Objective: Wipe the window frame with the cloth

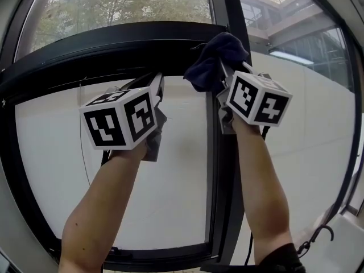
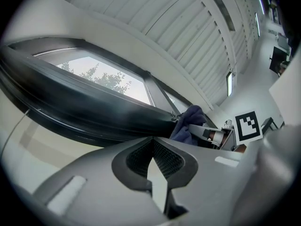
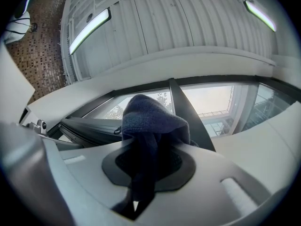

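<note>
Two grippers up at black window frame (image 1: pixel 159 36), one in each hand, forearms bare.

Left of frame's upright bar (image 1: pixel 219 152): left gripper (image 1: pixel 157 85). Sits just below frame's curved top rail (image 1: pixel 57 67), in front of pale panel (image 1: pixel 170 198) inside frame. Jaws together at tips, nothing between pads (image 2: pixel 136 157).

At corner where top rail meets upright bar: dark blue cloth (image 1: pixel 216 61), bunched, overlapping frame in head view. Contact with frame not confirmable.

Just right of upright bar: right gripper (image 1: pixel 230 75), marker cube (image 1: pixel 259 100) toward camera. Clamps cloth between jaws; bulk mounds past tips toward frame, one strip trails back down between pads. Hides most of pad faces in right gripper view.
</note>
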Demonstrator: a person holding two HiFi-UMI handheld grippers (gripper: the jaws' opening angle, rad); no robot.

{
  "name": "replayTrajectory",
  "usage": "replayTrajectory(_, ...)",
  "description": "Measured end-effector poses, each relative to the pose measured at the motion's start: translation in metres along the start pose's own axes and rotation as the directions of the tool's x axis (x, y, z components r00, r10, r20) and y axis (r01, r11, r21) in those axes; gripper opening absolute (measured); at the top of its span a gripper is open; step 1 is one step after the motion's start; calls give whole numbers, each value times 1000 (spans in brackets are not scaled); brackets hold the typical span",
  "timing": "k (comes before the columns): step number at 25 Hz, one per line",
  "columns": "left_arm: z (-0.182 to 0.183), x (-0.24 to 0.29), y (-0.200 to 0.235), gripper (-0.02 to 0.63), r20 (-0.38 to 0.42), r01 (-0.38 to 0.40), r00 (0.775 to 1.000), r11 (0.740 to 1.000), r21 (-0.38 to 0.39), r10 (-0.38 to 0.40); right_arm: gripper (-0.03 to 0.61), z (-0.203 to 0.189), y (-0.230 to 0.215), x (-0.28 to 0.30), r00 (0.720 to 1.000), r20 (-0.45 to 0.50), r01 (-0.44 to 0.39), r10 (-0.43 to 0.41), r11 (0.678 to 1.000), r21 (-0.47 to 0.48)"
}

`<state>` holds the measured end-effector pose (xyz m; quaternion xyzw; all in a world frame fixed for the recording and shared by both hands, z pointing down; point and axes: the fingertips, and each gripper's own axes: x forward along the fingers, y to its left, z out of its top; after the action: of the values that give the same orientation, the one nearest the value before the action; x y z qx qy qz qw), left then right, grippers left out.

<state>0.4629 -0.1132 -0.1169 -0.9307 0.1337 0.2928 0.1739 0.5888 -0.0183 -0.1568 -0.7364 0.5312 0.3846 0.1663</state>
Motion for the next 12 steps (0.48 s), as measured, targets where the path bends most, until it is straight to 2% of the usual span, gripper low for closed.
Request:
replayTrajectory(4,0,0,-6,-8,-12,15,1000,1000,20,-15,60,3,5,-6,1000,-7,0,-1,1000,-13)
replayTrajectory(8,-5,0,-3,-6,-25,53,998,998,-44,-54,60,9,13,-15,1000,-4,7,-8,1000,-16)
replayTrajectory(12,1,-2,11,-6,-5,64,998,997,-44,-64,60,15,16,-19,999,-13,45,-45,998,-46)
